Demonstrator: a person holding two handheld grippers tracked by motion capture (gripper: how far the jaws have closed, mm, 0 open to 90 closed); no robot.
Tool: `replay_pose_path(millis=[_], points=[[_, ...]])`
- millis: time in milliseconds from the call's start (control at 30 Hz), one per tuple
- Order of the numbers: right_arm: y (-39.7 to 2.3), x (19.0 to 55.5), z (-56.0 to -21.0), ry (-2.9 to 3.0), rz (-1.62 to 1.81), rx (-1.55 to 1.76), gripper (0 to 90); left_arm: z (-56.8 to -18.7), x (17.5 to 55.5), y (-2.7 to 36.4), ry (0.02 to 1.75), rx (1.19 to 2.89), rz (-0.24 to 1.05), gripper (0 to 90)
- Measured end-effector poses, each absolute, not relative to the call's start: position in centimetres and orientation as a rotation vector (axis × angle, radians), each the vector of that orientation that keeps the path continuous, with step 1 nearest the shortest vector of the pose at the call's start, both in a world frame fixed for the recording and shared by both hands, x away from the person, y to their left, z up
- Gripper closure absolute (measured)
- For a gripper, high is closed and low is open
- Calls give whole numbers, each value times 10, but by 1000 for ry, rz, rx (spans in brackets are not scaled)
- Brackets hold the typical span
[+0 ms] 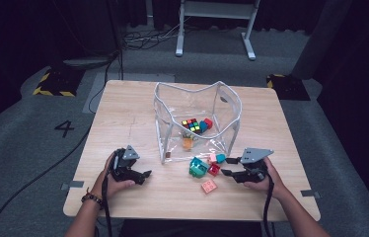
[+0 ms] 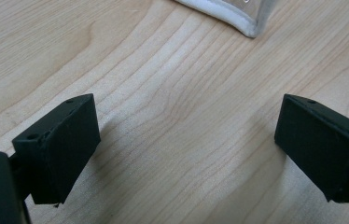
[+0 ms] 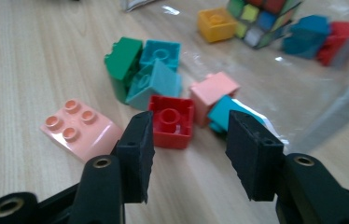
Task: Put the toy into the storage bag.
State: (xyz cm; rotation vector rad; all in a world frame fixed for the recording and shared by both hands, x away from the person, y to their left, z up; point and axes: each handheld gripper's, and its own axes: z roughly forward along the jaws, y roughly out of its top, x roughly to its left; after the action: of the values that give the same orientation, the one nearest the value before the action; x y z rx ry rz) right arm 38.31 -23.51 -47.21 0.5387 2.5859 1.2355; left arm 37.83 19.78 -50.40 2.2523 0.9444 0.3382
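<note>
From the high view, the right gripper (image 1: 228,166) is hovering just beside the red block (image 1: 214,169), near the clear bag (image 1: 198,118) on the table (image 1: 123,118). In the left gripper view, the left gripper (image 2: 186,144) is gaping wide over bare wood. In the right gripper view, the jaws are standing apart, gripping nothing, the red block (image 3: 171,121) lying just beyond them.

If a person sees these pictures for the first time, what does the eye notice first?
First, the clear plastic bag with white edging, standing open mid-table with a multicoloured puzzle cube inside. Next, the bright plastic building bricks in front of the bag, among them a red square brick and a pink studded brick. The right tongs stand open just before the red brick.
</note>
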Motion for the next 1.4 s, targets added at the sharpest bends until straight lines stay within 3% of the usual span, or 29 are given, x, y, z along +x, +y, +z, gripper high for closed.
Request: replay_pose_path(millis=[200, 433, 600, 733, 1100, 1400], points=[[-219, 387, -487, 2609, 1180, 557, 465, -504, 378, 198, 945, 2252, 338, 69], [-211, 389, -492, 2613, 1170, 584, 468, -504, 378, 198, 945, 2252, 338, 69], [-206, 387, -496, 2626, 1154, 575, 588, -504, 378, 198, 945, 2252, 338, 69], [-207, 385, -494, 2627, 1139, 537, 592, -504, 378, 198, 945, 2252, 338, 69], [-254, 384, -472, 2538, 1198, 573, 593, -504, 378, 198, 946, 2251, 334, 69], [-297, 401, -433, 2346, 1260, 709, 593, -504, 378, 198, 946, 2251, 336, 69]])
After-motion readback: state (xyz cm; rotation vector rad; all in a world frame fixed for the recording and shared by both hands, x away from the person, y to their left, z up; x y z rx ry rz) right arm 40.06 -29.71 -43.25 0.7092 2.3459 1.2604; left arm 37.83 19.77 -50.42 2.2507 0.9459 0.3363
